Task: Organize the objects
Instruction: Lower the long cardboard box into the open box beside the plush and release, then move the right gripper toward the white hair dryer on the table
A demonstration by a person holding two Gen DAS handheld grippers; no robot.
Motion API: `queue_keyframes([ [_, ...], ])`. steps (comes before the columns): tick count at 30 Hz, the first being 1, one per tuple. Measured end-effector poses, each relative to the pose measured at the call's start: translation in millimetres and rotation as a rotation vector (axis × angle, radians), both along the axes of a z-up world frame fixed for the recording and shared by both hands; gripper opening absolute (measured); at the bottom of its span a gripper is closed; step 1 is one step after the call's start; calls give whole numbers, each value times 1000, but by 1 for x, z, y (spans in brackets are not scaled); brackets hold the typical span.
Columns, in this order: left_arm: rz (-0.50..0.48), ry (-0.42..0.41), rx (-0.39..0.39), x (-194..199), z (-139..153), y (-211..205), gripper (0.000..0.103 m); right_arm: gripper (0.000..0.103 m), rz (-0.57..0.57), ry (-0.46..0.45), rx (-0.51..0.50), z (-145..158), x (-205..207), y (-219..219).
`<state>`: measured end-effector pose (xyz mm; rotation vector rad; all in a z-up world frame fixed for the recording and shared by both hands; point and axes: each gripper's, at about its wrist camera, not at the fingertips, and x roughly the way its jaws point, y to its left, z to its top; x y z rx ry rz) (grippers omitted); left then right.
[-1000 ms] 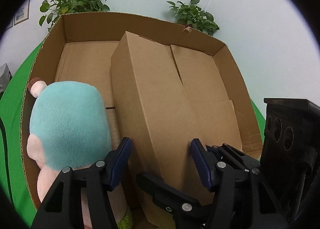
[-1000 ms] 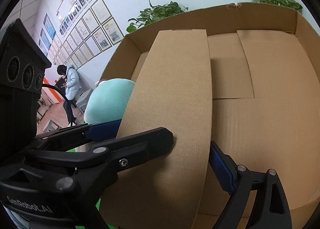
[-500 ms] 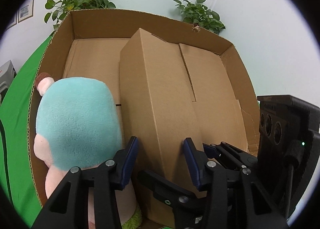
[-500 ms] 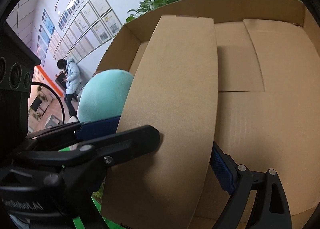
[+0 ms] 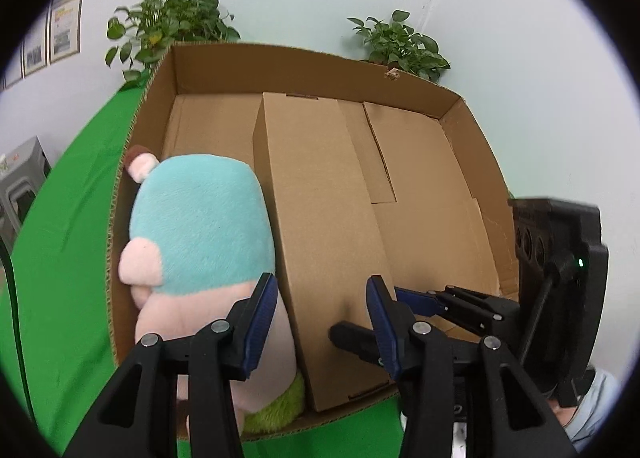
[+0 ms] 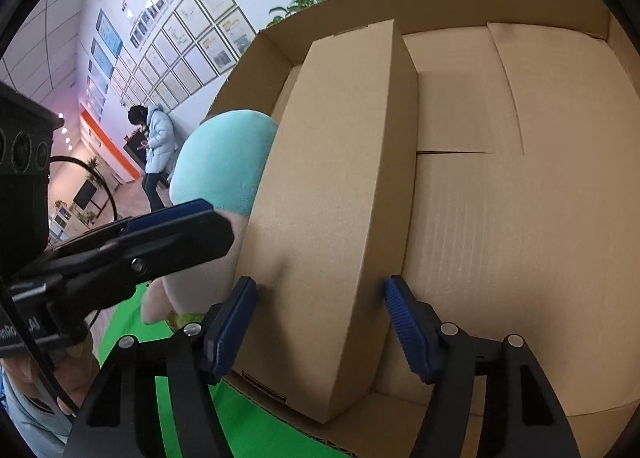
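Note:
A long closed cardboard box (image 5: 320, 226) lies inside a big open cardboard carton (image 5: 472, 162), left of the carton's middle. A teal and pink plush toy (image 5: 200, 230) sits between the box and the carton's left wall. My left gripper (image 5: 320, 322) is open, its fingers spread over the box's near end and not pressing it. My right gripper (image 6: 320, 322) is open too, its blue pads on either side of the box's (image 6: 340, 198) near end. The plush (image 6: 224, 162) shows left of the box in the right wrist view.
The carton (image 6: 520, 218) stands on a green cloth (image 5: 68, 226). Two potted plants (image 5: 168, 30) stand behind it against a pale wall. A person (image 6: 156, 150) stands far off by a wall of framed papers. The right half of the carton floor is bare.
Both grippers have pulled back toward me from the box. The right gripper's fingers, which straddled the box widely, now sit at its near end. The box rests in the carton.

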<state>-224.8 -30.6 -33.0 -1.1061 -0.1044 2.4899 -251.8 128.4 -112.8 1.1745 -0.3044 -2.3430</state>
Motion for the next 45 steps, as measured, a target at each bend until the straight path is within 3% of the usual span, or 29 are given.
queue_keyframes([
  [5,31,44,-37,15,6,-6,45,60,1,14,29,3,-2,-9],
  [8,86,112,-77,30,15,-9,47,63,-44,55,69,13,9,-5],
  [10,142,179,-117,45,24,-8,57,88,-94,96,98,18,31,12],
  [11,162,212,-127,53,27,-8,72,102,-131,131,117,24,42,16],
  [12,185,261,-133,63,32,-7,83,103,-156,155,142,29,54,22],
  [14,222,358,-130,85,41,-5,84,103,-190,193,201,35,84,37],
  [16,231,393,-134,99,47,1,84,103,-224,210,235,41,106,43],
  [24,201,385,-80,121,58,17,84,102,-306,226,238,59,188,88],
  [28,184,391,-72,129,58,27,83,102,-295,241,243,59,191,92],
  [31,182,396,-82,135,58,32,81,91,-297,244,247,59,191,92],
  [32,180,392,-82,136,57,32,71,85,-306,244,254,58,192,94],
  [33,169,380,-77,138,57,34,31,70,-316,243,264,57,191,97],
  [34,153,360,-68,139,56,34,8,58,-322,235,272,55,189,97],
  [35,150,338,-58,139,55,34,3,31,-322,219,273,53,189,99],
  [36,146,338,-44,142,55,34,3,14,-320,207,268,51,189,101],
  [38,137,362,-23,149,56,34,3,9,-321,214,260,49,195,104],
  [40,166,393,-34,155,57,36,14,9,-316,233,266,51,203,104],
  [41,182,397,-45,157,58,37,47,12,-321,242,265,53,206,104],
  [42,188,400,-45,158,58,37,87,30,-329,249,272,55,208,105],
  [43,199,418,-32,161,59,36,93,48,-333,257,274,57,208,106],
  [44,210,430,-21,163,60,34,94,91,-336,273,258,59,211,109],
  [45,219,429,-21,163,61,33,94,101,-347,303,244,62,215,112],
])
